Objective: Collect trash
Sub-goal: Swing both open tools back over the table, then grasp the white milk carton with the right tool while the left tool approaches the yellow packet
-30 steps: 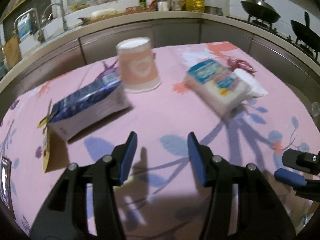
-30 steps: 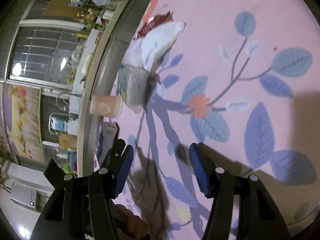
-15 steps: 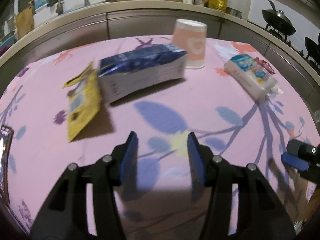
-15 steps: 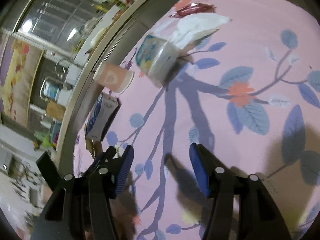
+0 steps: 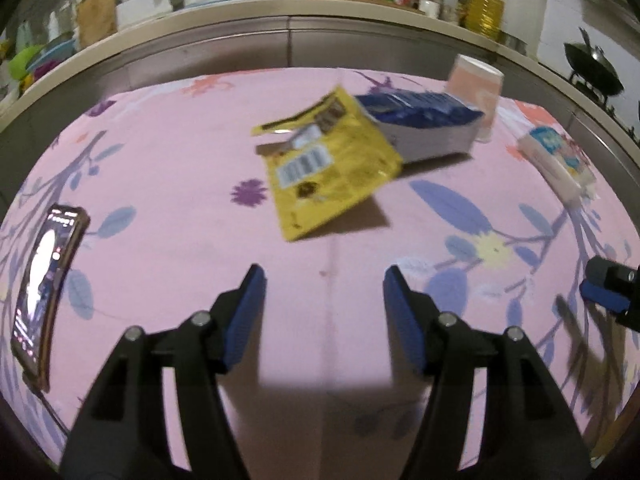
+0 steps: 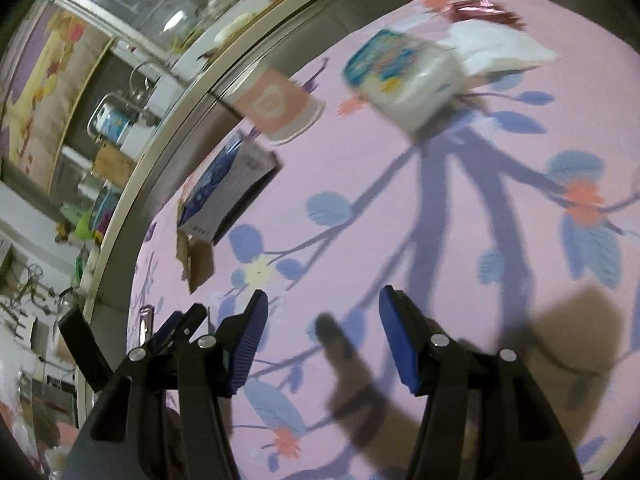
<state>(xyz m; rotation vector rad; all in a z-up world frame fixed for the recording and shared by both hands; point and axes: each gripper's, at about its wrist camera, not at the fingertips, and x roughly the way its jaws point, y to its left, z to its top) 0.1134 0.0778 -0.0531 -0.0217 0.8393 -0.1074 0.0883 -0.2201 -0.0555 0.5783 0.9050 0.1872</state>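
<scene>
In the left wrist view you are holding the left gripper (image 5: 324, 300) over bare pink tablecloth (image 5: 168, 160) with nothing between its jaws, which have just been opening wider, likely to take the yellow wrapper (image 5: 332, 168) lying flat and crumpled just ahead, its far edge against the blue-and-white carton (image 5: 428, 128). In the right wrist view you are keeping the right gripper (image 6: 320, 328) empty, jaws moderately wide, aiming toward the tissue pack (image 6: 404, 80) and paper cup (image 6: 276, 104) well beyond.

Yellow wrapper (image 5: 332, 164) lies flat, torn open, at centre; blue-white carton (image 5: 424, 128) on its side at two o'clock — pink cup (image 5: 474, 92) upside down behind it.
</scene>
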